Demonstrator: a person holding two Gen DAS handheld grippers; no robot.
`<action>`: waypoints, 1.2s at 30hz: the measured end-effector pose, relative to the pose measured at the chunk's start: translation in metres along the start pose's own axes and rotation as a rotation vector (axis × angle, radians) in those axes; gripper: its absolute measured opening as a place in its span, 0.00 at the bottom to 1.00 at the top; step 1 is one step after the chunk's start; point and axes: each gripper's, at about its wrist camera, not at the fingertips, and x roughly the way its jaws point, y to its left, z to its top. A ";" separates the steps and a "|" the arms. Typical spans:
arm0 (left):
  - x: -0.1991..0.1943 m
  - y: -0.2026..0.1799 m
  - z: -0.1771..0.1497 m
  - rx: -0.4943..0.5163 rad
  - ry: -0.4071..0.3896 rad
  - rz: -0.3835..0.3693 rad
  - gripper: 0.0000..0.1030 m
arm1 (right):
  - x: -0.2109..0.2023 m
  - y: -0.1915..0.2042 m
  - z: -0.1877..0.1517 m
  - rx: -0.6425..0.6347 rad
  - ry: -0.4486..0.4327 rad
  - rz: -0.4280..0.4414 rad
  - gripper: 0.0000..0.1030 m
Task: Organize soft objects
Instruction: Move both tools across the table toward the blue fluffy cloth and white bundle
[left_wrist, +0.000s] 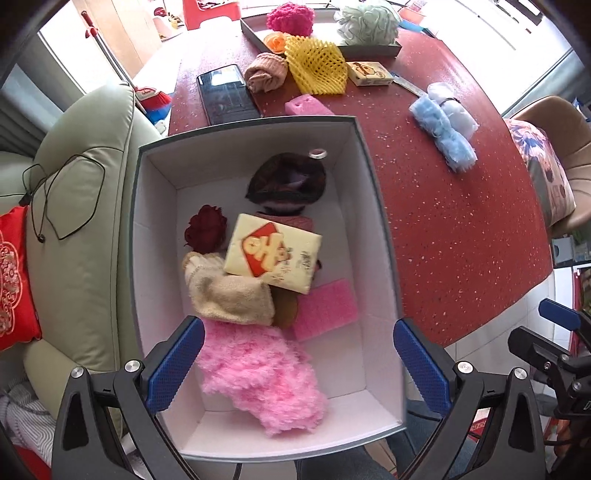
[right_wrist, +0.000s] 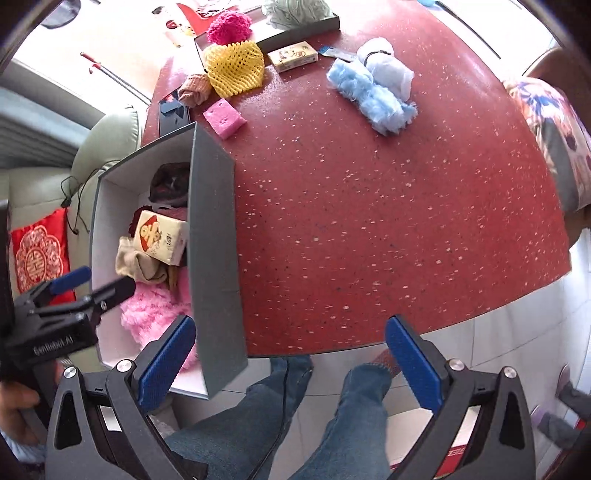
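Observation:
A grey box (left_wrist: 373, 177) with white inside stands at the red table's left edge. In it lie a yellow tissue pack (left_wrist: 273, 253), a beige sock (left_wrist: 229, 295), a fluffy pink cloth (left_wrist: 262, 376), a pink sponge (left_wrist: 328, 310), a dark red flower (left_wrist: 207, 229) and a dark bundle (left_wrist: 288, 181). My left gripper (left_wrist: 299, 363) hangs open over the box's near end, holding nothing. My right gripper (right_wrist: 291, 363) is open and empty over the table's near edge, right of the box (right_wrist: 214, 229). On the table lie a blue fluffy cloth (right_wrist: 369, 94), a second pink sponge (right_wrist: 223, 116) and yellow foam netting (right_wrist: 234, 68).
At the far end stand a shallow tray (left_wrist: 369, 50) with a green puff (left_wrist: 365, 20) and a magenta ball (left_wrist: 290, 16), a small carton (left_wrist: 369, 74), a brown sock (left_wrist: 266, 72) and a black phone (left_wrist: 227, 94). A sofa (left_wrist: 85, 221) lies left. A person's legs (right_wrist: 280, 417) are below.

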 end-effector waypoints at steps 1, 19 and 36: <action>-0.002 -0.010 -0.001 -0.003 0.000 0.009 1.00 | -0.003 -0.007 -0.002 0.002 -0.003 -0.003 1.00; -0.037 -0.186 -0.012 0.055 -0.095 0.056 1.00 | -0.071 -0.186 -0.044 0.197 -0.101 0.023 1.00; -0.009 -0.219 0.002 -0.076 -0.045 0.005 1.00 | -0.054 -0.256 -0.057 0.243 -0.007 0.001 1.00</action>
